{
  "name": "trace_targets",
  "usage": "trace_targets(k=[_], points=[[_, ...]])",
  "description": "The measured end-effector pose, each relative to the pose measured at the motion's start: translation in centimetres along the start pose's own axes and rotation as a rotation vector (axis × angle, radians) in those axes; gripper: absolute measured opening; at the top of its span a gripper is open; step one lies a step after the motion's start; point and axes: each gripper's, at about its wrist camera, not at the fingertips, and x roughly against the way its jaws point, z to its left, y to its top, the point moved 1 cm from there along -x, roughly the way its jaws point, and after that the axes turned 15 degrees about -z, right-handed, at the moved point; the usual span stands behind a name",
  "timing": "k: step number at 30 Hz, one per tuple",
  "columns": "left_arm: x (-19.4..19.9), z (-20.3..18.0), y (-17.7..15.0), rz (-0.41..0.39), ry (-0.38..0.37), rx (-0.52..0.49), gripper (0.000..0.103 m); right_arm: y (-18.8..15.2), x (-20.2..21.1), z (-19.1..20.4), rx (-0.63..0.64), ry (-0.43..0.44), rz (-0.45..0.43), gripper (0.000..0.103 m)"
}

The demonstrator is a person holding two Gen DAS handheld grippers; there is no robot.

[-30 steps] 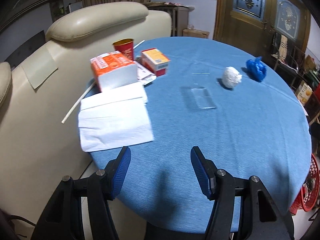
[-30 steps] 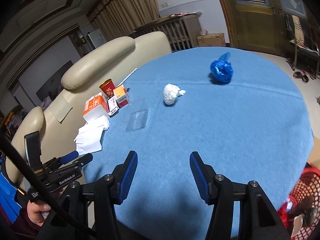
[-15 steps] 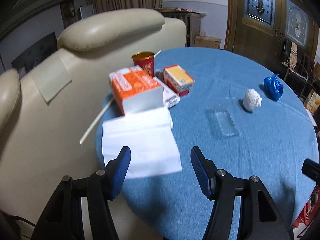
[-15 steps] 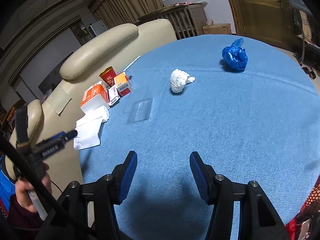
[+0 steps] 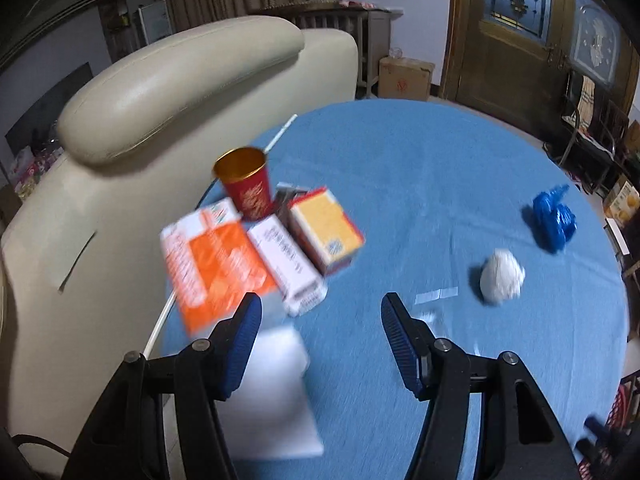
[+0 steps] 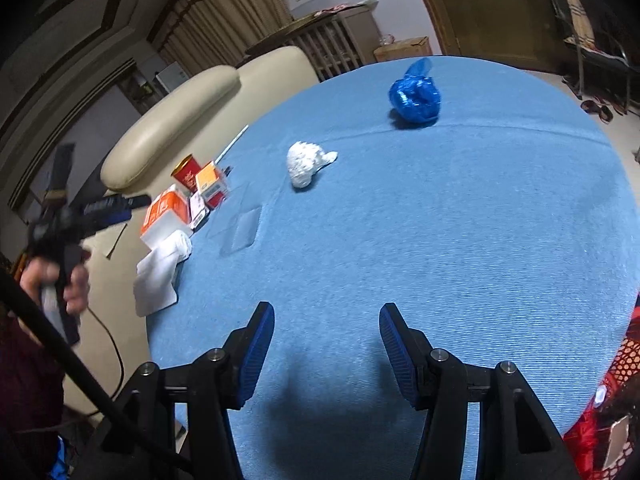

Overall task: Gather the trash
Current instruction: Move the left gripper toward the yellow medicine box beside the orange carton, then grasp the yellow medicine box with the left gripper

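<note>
- Left tongs (image 5: 320, 332): jaws spread wide, holding nothing, above the near desk (image 5: 400, 184) edge.
- Right tongs (image 6: 326, 340): likewise wide apart, empty.
- White crumpled paper ball (image 6: 306, 162): mid-desk.
- Blue crumpled plastic bag (image 6: 416, 98): beyond it, apart.

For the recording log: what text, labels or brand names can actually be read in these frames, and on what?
None reads legibly.
Red cup: gold decoration, not readable.
Orange pack: print motion-blurred.
White box: dark lines of print, blurred.
Yellow and red box: small blue mark, unreadable.
Left gripper, seen from the right wrist: pale lettering on its body, too blurred.
</note>
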Motion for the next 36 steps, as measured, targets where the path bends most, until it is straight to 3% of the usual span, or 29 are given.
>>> trace_targets(k=[4, 7, 14, 17, 22, 26, 27, 29, 36], points=[[-4.5, -0.9, 2.9, 0.093, 0.002, 0.039, 0.063, -0.1, 0.1, -1.3, -0.035, 0.0, 0.0, 0.059], [-7.8, -1.0, 4.1, 0.14, 0.049, 0.063, 0.063, -0.2, 0.3, -2.0, -0.051, -0.001, -0.008, 0.059], [-13.7, -0.5, 3.8, 0.251, 0.101, 0.152, 0.063, 0.0, 0.8, -3.4, -0.074, -0.016, -0.016, 0.059], [-15.0, -0.5, 3.6, 0.255, 0.103, 0.175, 0.063, 0.1, 0.4, -3.7, -0.069, -0.026, -0.007, 0.059], [-15.6, -0.7, 3.5, 0.222, 0.087, 0.127, 0.063, 0.7, -0.9, -3.0, -0.046, -0.027, 0.009, 0.059], [-15.0, -0.5, 3.5, 0.178, 0.05, 0.107, 0.047, 0.9, -2.4, -1.7, -0.022, -0.016, 0.028, 0.059], [-14.8, -0.3, 3.4, 0.168, 0.033, 0.101, 0.036, 0.9, -2.6, -1.4, -0.019, -0.014, 0.033, 0.059], [-14.7, 0.1, 3.4, 0.164, 0.027, 0.089, 0.03, 0.8, -3.3, -0.6, -0.009, -0.006, 0.044, 0.059], [-13.6, 1.8, 2.9, 0.185, -0.036, 0.175, 0.027, 0.2, -4.0, 1.0, 0.022, -0.003, 0.061, 0.059]])
